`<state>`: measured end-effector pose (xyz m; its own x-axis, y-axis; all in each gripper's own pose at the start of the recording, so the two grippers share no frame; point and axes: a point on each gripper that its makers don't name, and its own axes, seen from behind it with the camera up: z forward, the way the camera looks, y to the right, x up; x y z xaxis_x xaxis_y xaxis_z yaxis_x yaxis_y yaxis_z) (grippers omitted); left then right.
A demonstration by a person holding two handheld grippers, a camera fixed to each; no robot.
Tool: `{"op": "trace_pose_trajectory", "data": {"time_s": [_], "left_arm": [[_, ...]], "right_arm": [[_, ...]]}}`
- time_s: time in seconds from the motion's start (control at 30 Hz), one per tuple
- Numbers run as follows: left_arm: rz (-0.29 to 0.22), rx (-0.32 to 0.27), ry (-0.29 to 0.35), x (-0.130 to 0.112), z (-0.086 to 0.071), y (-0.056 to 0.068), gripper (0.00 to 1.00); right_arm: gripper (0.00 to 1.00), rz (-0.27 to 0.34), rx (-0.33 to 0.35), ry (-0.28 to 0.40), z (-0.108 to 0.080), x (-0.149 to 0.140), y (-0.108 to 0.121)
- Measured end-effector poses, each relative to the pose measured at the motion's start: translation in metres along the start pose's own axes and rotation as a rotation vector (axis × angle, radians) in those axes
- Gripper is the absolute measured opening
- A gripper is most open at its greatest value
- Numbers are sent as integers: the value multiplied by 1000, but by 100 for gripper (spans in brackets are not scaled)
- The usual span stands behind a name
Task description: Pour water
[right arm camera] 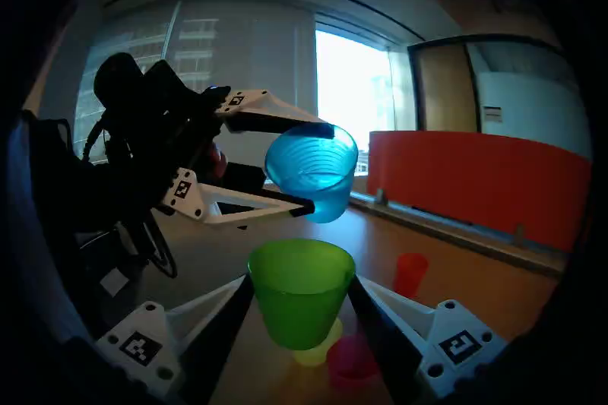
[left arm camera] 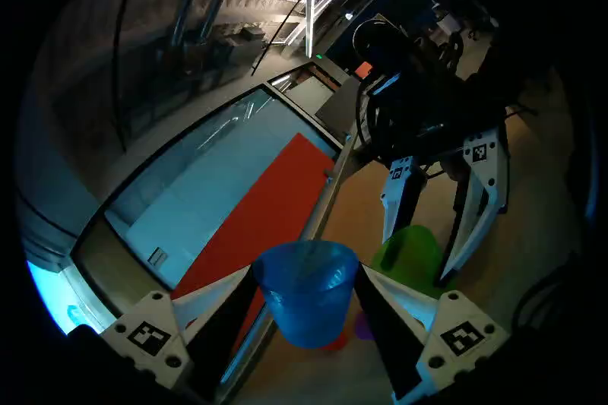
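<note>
A translucent blue cup (left arm camera: 306, 291) sits between the fingers of my left gripper (left arm camera: 306, 299), which is shut on it. In the right gripper view the same blue cup (right arm camera: 312, 169) is tilted, its mouth facing the camera, held above and behind a green cup (right arm camera: 301, 291). My right gripper (right arm camera: 301, 302) is shut on that green cup, which stands upright. From the left gripper view the green cup (left arm camera: 414, 253) shows lower right between the other gripper's white fingers (left arm camera: 471, 223). I cannot make out any water.
A wooden table (right arm camera: 456, 276) carries a small red cup (right arm camera: 410, 272), a yellow cup (right arm camera: 315, 352) and a pink cup (right arm camera: 351, 363). An orange-red divider panel (right arm camera: 486, 177) runs along the table's far edge. Bright windows lie behind.
</note>
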<state>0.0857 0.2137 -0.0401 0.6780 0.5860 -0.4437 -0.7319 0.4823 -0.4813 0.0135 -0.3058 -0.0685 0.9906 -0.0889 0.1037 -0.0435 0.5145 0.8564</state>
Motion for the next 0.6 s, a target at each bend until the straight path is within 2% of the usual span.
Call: {"op": "trace_pose_trajectory", "data": {"time_s": [0.6], "left_arm": [[50,-13,-8,4,8,4,88]], "right_arm": [[91,2,0,3,0,0,2]]}}
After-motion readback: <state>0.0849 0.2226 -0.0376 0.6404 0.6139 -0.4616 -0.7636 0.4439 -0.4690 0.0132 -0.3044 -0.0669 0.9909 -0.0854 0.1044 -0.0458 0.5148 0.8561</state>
